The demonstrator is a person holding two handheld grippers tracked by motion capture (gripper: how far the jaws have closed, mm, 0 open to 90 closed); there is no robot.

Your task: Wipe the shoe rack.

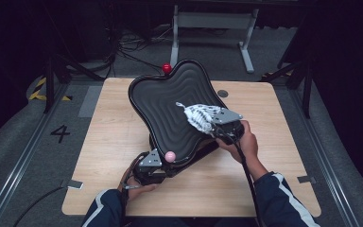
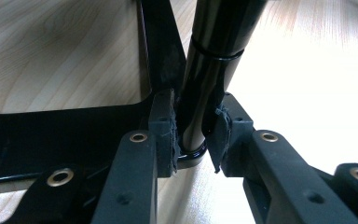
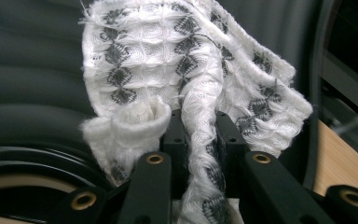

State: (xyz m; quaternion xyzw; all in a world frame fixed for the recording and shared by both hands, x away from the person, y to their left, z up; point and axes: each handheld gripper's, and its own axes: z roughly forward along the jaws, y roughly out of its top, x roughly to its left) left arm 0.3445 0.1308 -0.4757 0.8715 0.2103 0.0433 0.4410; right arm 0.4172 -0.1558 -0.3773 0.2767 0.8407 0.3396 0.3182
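wiping is the step in hand, as i judge it: a cloth is being rubbed over a tilted black tray while the other hand steadies the tray's stand.

nearest, at the lower middle of the high view, the left hand-held gripper [image 1: 157, 166] sits low by the counter [image 1: 108, 142] edge. in the left gripper view its jaws are clamped on the black post [image 2: 200, 88] of the stand, pads pressed to either side of it, with the stand's flat black base [image 2: 74, 126] spreading to the left of the frame.

a little farther, right of centre, the right hand-held gripper [image 1: 212, 128] is clamped on a white cloth [image 1: 199, 116] with a grey diamond pattern; the right gripper view shows a fold of the cloth [image 3: 186, 84] pinched between the jaws and the rest bunched against the tray's ribbed surface.

the wavy black tray [image 1: 170, 104] leans up toward the top of the frame. nothing lies in it but the cloth, at its lower right part. a pink ball [image 1: 170, 155] sits at its near rim and a red ball [image 1: 167, 68] at its far rim.

next, the cloth needs sweeping toward the upper left, where the ribbed surface has no cloth on it, with the post held firm so the tray does not swing.
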